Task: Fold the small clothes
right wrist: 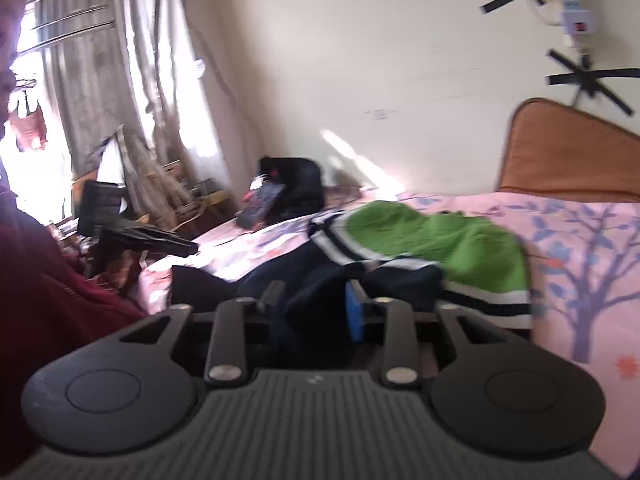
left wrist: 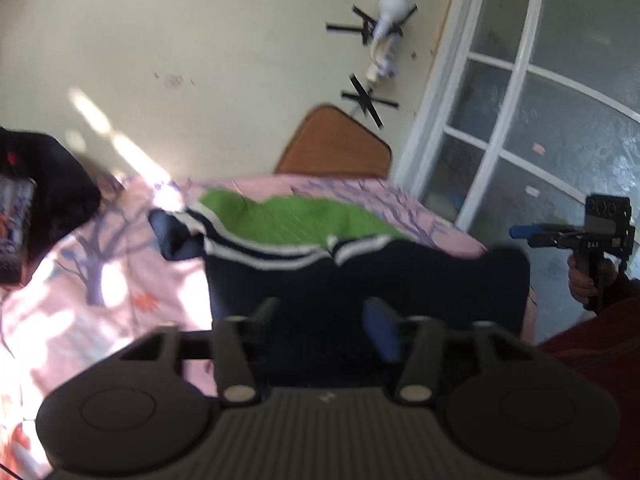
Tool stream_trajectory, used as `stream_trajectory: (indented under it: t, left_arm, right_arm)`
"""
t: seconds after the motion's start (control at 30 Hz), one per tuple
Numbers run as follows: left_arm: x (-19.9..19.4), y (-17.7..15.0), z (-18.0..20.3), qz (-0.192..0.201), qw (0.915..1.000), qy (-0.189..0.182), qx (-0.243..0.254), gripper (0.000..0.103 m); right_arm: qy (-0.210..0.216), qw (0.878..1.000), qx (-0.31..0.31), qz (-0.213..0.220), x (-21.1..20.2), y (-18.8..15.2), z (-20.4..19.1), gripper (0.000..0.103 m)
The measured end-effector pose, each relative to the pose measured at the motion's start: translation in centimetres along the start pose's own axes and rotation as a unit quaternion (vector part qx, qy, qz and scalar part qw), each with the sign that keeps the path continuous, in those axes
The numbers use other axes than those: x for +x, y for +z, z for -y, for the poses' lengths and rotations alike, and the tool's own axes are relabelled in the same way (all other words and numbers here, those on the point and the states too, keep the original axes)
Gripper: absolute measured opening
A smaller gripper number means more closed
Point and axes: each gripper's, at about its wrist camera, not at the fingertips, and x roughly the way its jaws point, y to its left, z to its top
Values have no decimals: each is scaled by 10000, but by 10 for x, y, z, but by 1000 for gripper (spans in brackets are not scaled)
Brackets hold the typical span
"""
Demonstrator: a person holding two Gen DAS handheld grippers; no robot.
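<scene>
Bed [left wrist: 120,280] takes up most of both views, covered in a pink sheet [right wrist: 580,248] printed with purple trees and little orange flowers, and there's strong sun glare across the side nearest the curtains [right wrist: 132,80]. Cream wall [left wrist: 200,40] runs behind it, with an orange-brown headboard [left wrist: 336,144] standing at the far end and a frosted glass door with white frames [left wrist: 540,120] just past the corner. Lying on the sheet is the garment [left wrist: 300,248], a small knit piece that's navy at the near end, has white stripes across the middle and turns bright green at the far end; it's rumpled, not flat, and the green part is bunched up in the right wrist view. A black bag [right wrist: 296,188] sits up by the wall on the far side of the bed, with a dark flat thing leaning on it that's too blurry to name. On the wall there's a white bulb [left wrist: 394,12] and a power strip [right wrist: 572,4] stuck up with crosses of black tape. Left gripper [left wrist: 324,320] hovers right over the navy end with its fingers spread wide and nothing pinched between them, cloth just showing through the gap. Right gripper [right wrist: 316,308] is also spread apart over the navy end, fingers not clamped on anything as far as I can see; whether the tips touch the cloth I can't tell, both frames are smeared.
</scene>
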Motion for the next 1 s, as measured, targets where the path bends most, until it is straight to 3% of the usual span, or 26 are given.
stream_trajectory:
  t: [0.03,0.1,0.2,0.27,0.37,0.4,0.43,0.47,0.5,0.53,0.57,0.6,0.63,0.67,0.7,0.73,0.77,0.8,0.83,0.9,0.93,1.0]
  left_arm:
    - [-2,7,-11,178,9995,165,-178,103]
    - [6,22,-37,277,9963,511,-634,103]
    - [42,43,-72,165,9844,1410,-1038,103]
    - [76,53,-99,-41,9777,1650,-1299,103]
    - [128,63,-124,-434,9741,1653,-1480,103]
    - [144,65,-129,-537,9742,1598,-1500,103]
    - [161,66,-131,-652,9748,1511,-1505,103]
    - [176,70,-132,-760,9749,1454,-1506,103]
    - [193,73,-131,-873,9742,1422,-1518,103]
    - [207,74,-128,-954,9736,1411,-1520,103]
    - [221,75,-125,-1001,9734,1426,-1487,99]
    - [234,77,-122,-1028,9731,1472,-1441,92]
    - [244,78,-120,-1072,9717,1548,-1429,90]
    - [252,78,-119,-1102,9701,1595,-1458,82]
    - [259,77,-118,-1127,9685,1629,-1507,77]
    - [264,74,-117,-1126,9673,1672,-1542,74]
    - [267,71,-117,-1127,9663,1716,-1553,69]
    - [266,68,-117,-1124,9658,1752,-1546,66]
    - [264,67,-117,-1089,9670,1733,-1519,65]
    - [259,67,-120,-1037,9692,1629,-1527,65]
    - [258,68,-122,-1030,9688,1589,-1599,65]
    - [259,72,-127,-1048,9663,1534,-1783,64]
  right_arm:
    - [-267,9993,199,192,3,0,13,68]
    - [-917,9922,749,384,18,-4,44,67]
    - [-1670,9781,1232,-141,64,-18,79,69]
    - [-1964,9750,861,-587,99,-32,83,68]
    - [-2424,9629,319,-1145,143,-49,86,66]
    - [-2362,9660,233,-1024,145,-49,86,61]
    - [-2287,9670,211,-1104,150,-43,88,23]
    - [-2482,9622,23,-1122,151,-34,88,12]
    - [-2649,9582,-330,-1032,152,-22,86,11]
    - [-2983,9466,-787,-933,153,-10,86,9]
    - [-3481,9239,-1357,-824,154,1,86,9]
    - [-4153,8825,-2103,-668,158,12,88,8]
    - [-4606,8489,-2526,-588,160,20,96,7]
    - [-5008,8224,-2638,-564,162,28,108,3]
    - [-5247,8073,-2606,-702,164,35,125,4]
    - [-5248,8095,-2449,-968,165,40,140,11]
    - [-5163,8193,-2218,-1138,165,43,151,25]
    - [-4962,8401,-1880,-1126,162,47,156,32]
    - [-4598,8685,-1555,-1007,159,51,155,37]
    - [-3561,9270,-906,-751,163,59,148,37]
    - [-3033,9482,-626,-705,172,61,146,44]
    - [-2307,9699,-282,-733,202,62,139,62]
